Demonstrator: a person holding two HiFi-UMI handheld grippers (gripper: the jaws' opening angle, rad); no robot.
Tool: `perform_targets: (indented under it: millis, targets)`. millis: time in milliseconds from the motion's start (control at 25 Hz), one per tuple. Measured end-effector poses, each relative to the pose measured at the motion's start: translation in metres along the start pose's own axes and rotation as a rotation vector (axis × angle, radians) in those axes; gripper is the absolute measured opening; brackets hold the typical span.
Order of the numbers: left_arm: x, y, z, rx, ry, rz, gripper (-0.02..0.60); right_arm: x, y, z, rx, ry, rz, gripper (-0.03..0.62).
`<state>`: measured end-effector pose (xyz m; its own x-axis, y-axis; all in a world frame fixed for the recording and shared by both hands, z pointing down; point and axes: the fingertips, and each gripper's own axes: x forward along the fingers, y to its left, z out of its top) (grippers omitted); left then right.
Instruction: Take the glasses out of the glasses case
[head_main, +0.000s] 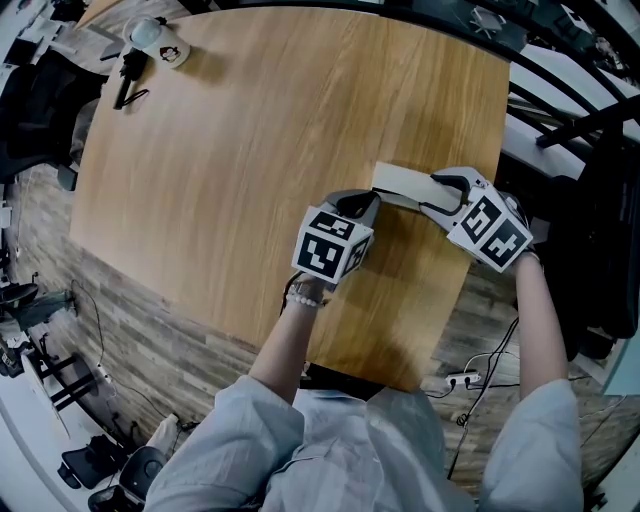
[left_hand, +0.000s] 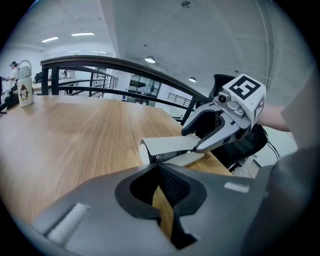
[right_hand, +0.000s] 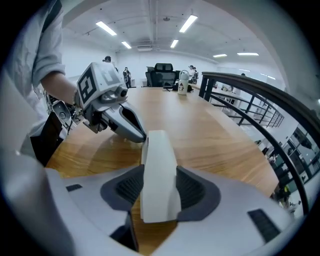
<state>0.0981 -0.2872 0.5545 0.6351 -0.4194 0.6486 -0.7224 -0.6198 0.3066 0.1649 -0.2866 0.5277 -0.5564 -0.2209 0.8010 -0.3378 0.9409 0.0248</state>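
Glasses case (right_hand: 158, 160), white, at near right of counter (head_main: 250, 150): clamped lengthwise in right tongs (right_hand: 159, 189). Left tongs (left_hand: 162, 176): clenched, empty, just beside the case's end.

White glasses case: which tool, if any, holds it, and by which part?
The right tool clamps the white hard-shell glasses case across its two long sides, at the end nearer that tool. The left tool, jaws together, holds nothing.
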Motion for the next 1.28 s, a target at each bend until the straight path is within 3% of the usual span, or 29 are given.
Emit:
perform_targets:
  millis: [120,400,680,880,1080,1280]
  targets:
    - [0.0,0.0,0.0,0.001,0.0,0.0,0.003,-0.008,0.0,0.008,-0.03,-0.017,-0.003,0.103]
    - [0.0,-0.001,0.0,-0.001,0.0,0.001,0.003,-0.018,-0.021,0.011,-0.064,-0.019,-0.113,0.037]
    - [0.0,0.0,0.0,-0.013,-0.001,-0.009,0.003,-0.017,-0.045,0.007,-0.032,-0.015,-0.212,0.032]
    - [-0.002,0.002,0.002,-0.045,-0.01,-0.03,0.003,-0.024,-0.041,0.015,0.0,-0.066,-0.219,0.048]
    - [-0.002,0.002,0.002,-0.057,-0.004,-0.041,0.003,-0.033,-0.016,0.035,-0.038,-0.102,-0.159,0.072]
    - [-0.003,0.002,0.003,-0.056,-0.005,-0.04,0.003,-0.015,0.002,0.032,-0.103,-0.03,-0.09,0.074]
